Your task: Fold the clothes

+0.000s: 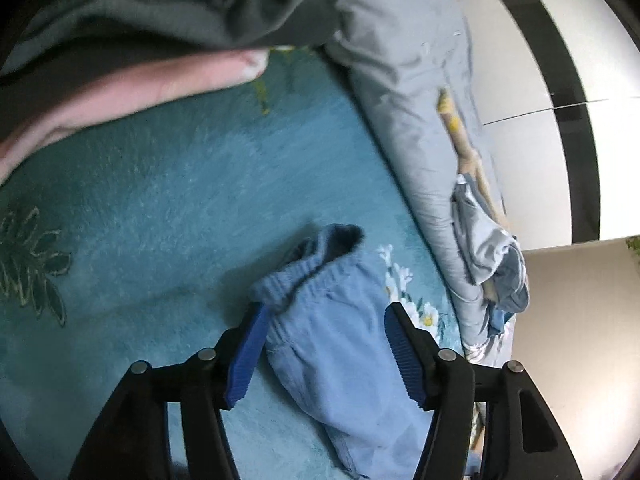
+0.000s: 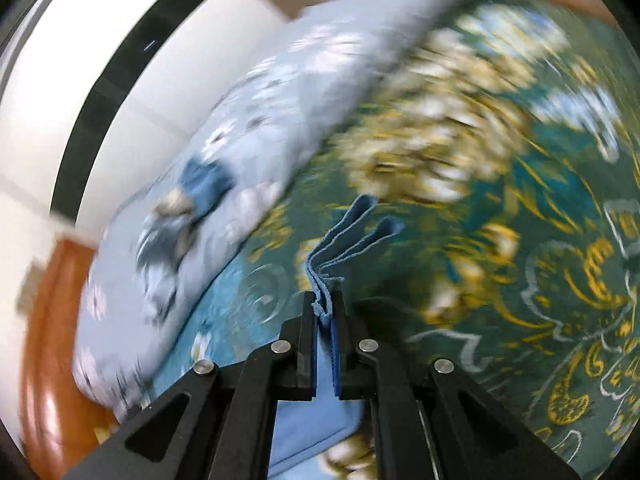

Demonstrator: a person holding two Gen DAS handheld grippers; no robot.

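While the left gripper [image 1: 324,344] hangs spread over the blue garment [image 1: 340,340], the right gripper [image 2: 325,308] fingers pinch its folded hem [image 2: 344,240] above the bed [image 1: 160,200].

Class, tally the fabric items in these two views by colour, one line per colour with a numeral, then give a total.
Light blue garment, between the open left gripper fingers, pinched by the right gripper: 1
Pale grey-blue floral quilt: 1
Teal floral blanket: 1
Dark grey-green cloth: 1
Pink cloth: 1
Total: 5
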